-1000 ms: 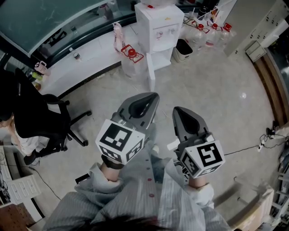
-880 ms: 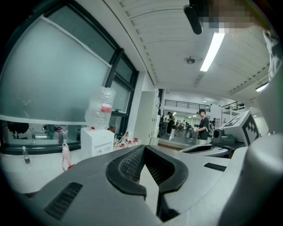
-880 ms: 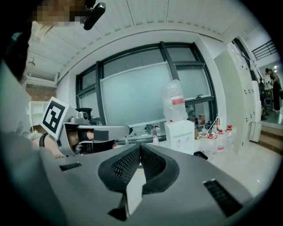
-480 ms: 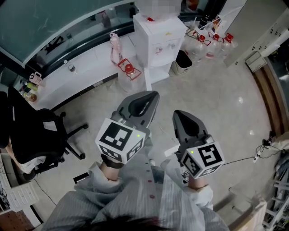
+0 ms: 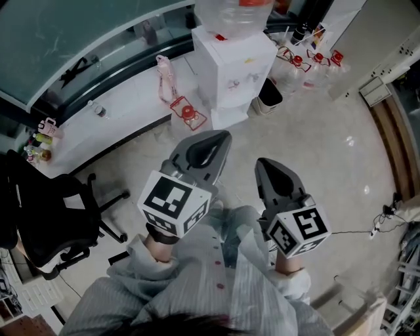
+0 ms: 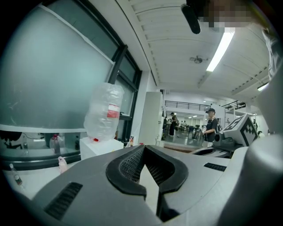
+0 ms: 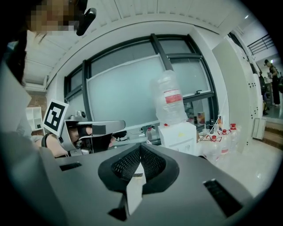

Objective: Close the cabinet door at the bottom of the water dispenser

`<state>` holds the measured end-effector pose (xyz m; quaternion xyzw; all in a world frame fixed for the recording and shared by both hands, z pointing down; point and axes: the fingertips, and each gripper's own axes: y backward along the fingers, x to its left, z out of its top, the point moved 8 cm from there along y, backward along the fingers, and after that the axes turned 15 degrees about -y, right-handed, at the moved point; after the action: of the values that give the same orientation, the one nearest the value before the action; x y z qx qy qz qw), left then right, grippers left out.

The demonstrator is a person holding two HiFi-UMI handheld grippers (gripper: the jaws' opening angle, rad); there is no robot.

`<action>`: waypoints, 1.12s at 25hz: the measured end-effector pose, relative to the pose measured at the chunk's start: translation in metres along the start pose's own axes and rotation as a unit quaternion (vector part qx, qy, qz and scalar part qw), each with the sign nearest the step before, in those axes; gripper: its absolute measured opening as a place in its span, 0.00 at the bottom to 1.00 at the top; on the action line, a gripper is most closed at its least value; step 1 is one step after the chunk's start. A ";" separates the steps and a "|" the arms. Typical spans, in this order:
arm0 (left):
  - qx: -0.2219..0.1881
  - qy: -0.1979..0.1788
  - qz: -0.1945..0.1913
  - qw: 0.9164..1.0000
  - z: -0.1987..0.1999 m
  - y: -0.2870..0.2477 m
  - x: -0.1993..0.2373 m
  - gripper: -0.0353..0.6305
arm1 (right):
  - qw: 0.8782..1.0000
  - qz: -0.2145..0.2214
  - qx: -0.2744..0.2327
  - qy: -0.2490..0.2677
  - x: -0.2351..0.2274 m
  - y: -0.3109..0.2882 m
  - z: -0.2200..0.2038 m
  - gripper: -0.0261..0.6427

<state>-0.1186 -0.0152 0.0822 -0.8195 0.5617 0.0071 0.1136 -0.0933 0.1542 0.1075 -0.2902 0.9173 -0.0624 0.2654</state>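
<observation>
The white water dispenser (image 5: 231,65) stands against the window counter with a clear bottle (image 5: 233,12) on top. Its base (image 5: 228,117) shows only from above, and I cannot make out the cabinet door there. My left gripper (image 5: 211,146) and right gripper (image 5: 268,169) hover side by side over the floor, short of the dispenser and pointing toward it. Both are shut and hold nothing. The left gripper view shows its jaws (image 6: 143,148) met, with the bottle (image 6: 104,110) behind them. The right gripper view shows its jaws (image 7: 140,145) met, with the dispenser (image 7: 179,137) ahead to the right.
An empty jug with a red cap (image 5: 188,113) stands left of the dispenser, and several more jugs (image 5: 308,62) stand to its right. A black bin (image 5: 269,93) is beside the dispenser. A black office chair (image 5: 52,216) is at the left, a white counter (image 5: 111,111) runs below the window, and a cable (image 5: 367,231) lies on the floor.
The dispenser, jugs and counter have slid down the head view and look nearer; the chair has shifted down and left. Both grippers keep their pose and stay shut.
</observation>
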 end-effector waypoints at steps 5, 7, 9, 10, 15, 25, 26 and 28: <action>0.006 0.008 0.009 1.000 -0.006 -0.025 0.018 0.07 | 1.000 -0.008 -0.002 -0.006 -0.030 -0.018 0.015 0.06; 0.007 0.007 0.016 1.000 -0.006 -0.040 0.024 0.07 | 1.000 -0.007 -0.002 -0.007 -0.047 -0.024 0.024 0.06; 0.007 0.005 0.025 1.000 -0.005 -0.059 0.031 0.07 | 1.000 -0.001 -0.003 -0.005 -0.065 -0.035 0.035 0.06; 0.007 0.005 0.031 0.999 -0.004 -0.069 0.036 0.07 | 1.000 0.003 -0.003 -0.004 -0.075 -0.042 0.042 0.06; 0.010 0.006 0.070 0.998 0.004 -0.123 0.057 0.07 | 0.999 0.038 0.013 0.010 -0.121 -0.079 0.078 0.06; 0.033 0.048 0.208 0.976 0.016 -0.204 0.082 0.07 | 0.980 0.160 0.103 0.059 -0.195 -0.160 0.150 0.06; 0.037 0.054 0.224 0.972 0.016 -0.207 0.084 0.07 | 0.976 0.174 0.114 0.064 -0.198 -0.169 0.155 0.06; 0.045 0.068 0.256 0.963 0.015 -0.211 0.086 0.07 | 0.967 0.201 0.138 0.074 -0.204 -0.184 0.162 0.06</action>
<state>0.1097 -0.0188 0.0932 -0.6411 0.7587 -0.0450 0.1065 0.2241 0.1243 0.1105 -0.0548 0.9565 -0.1551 0.2409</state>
